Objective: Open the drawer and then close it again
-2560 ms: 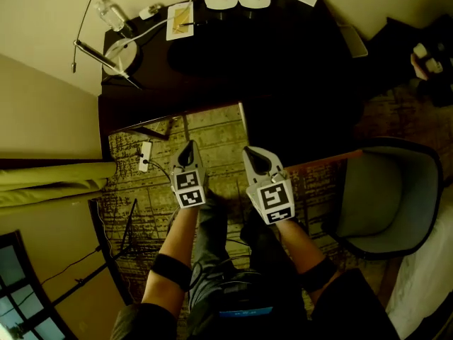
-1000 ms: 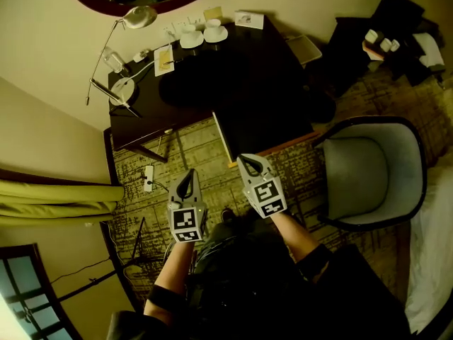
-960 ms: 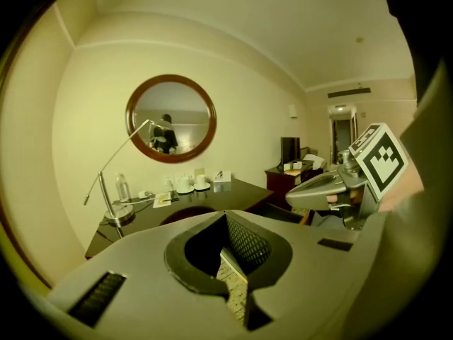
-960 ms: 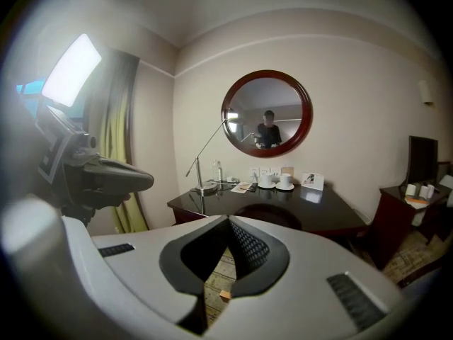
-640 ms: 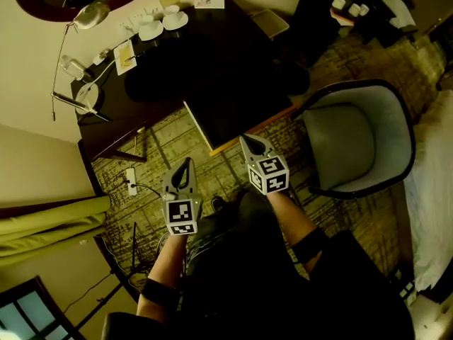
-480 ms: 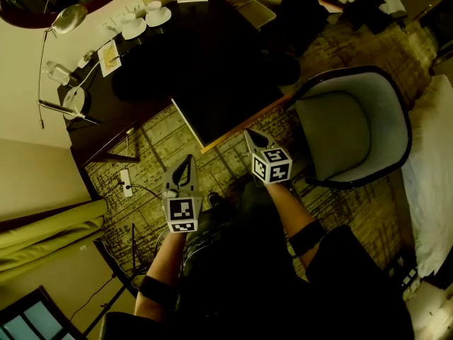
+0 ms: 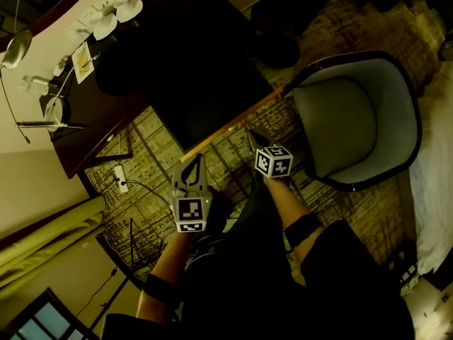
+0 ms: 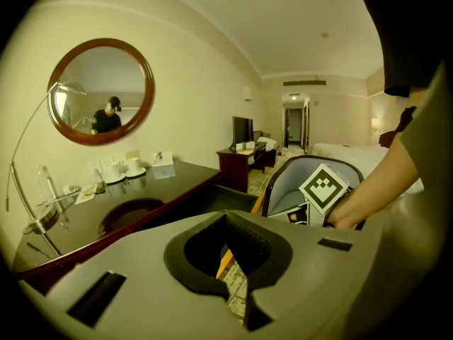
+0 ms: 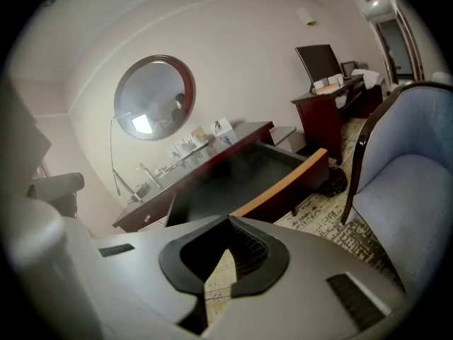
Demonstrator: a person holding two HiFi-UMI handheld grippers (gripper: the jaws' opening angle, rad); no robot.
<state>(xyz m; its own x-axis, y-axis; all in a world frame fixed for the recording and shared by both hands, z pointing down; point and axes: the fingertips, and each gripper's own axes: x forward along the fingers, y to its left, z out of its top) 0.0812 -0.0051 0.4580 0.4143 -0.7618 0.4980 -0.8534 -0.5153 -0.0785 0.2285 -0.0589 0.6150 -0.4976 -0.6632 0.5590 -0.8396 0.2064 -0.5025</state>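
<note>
The dark desk [image 7: 141, 69] has its wide drawer [image 7: 212, 105] pulled out; the drawer's pale wooden front edge [image 7: 233, 125] runs slantwise toward the person. Both grippers hang over the patterned carpet just short of that edge, touching nothing. My left gripper [image 7: 192, 161] is shut and empty, below the edge's left end. My right gripper [image 7: 252, 137] is shut and empty, close under the edge's right part. In the right gripper view the open drawer [image 9: 241, 176] lies straight ahead beyond the closed jaws. In the left gripper view the drawer's front edge [image 8: 259, 202] shows past the jaws, with the right gripper's marker cube [image 8: 324, 188] beside it.
A grey tub armchair [image 7: 354, 126] stands close on the right of the drawer. Cups and saucers [image 7: 117, 13], cards and a bent-arm lamp [image 7: 42, 112] sit at the desk's far side. A power strip [image 7: 119, 179] with cables lies on the carpet at left. A round mirror [image 8: 100, 91] hangs above the desk.
Both grippers have come down and forward toward the drawer's front edge, and the right one has rolled so its cube faces differently. The head view has swung left. The drawer stays open.
</note>
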